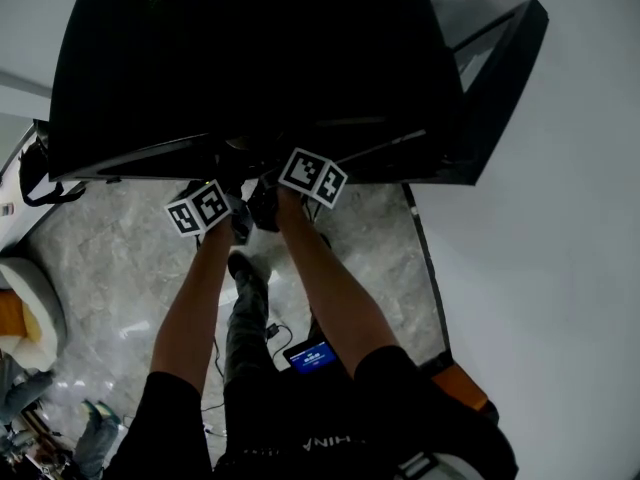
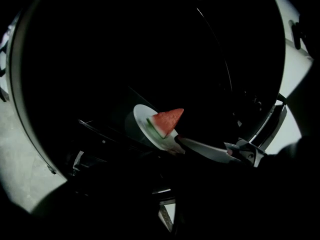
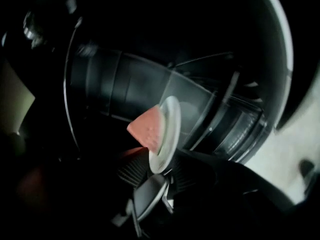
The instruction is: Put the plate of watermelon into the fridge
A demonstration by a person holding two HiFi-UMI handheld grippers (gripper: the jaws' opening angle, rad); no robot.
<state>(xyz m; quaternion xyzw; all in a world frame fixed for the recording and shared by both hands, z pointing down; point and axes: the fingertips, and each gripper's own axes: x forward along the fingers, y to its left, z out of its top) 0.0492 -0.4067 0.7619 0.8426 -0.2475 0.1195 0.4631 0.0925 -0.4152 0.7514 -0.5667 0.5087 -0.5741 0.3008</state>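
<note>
A white plate (image 2: 142, 120) carrying a red watermelon wedge (image 2: 167, 120) sits deep in the dark fridge (image 1: 250, 58), apparently on a glass shelf (image 2: 97, 128). In the right gripper view the plate (image 3: 172, 116) and wedge (image 3: 147, 129) stand just ahead. My right gripper (image 3: 160, 166) is open, and the plate's near rim lies between its ribbed pads (image 3: 132, 169). From the left gripper view, one right finger (image 2: 207, 149) reaches to that rim. The left gripper's own jaws are lost in the dark. From above, only both marker cubes (image 1: 197, 208) (image 1: 312, 178) show at the fridge's front.
The fridge door (image 1: 500, 78) stands open at the right, next to a white wall (image 1: 560, 268). Grey marble floor (image 1: 120, 268) lies below. Wire racks (image 3: 235, 119) and dark shelves fill the fridge around the plate. A pale seat (image 1: 30, 308) stands at far left.
</note>
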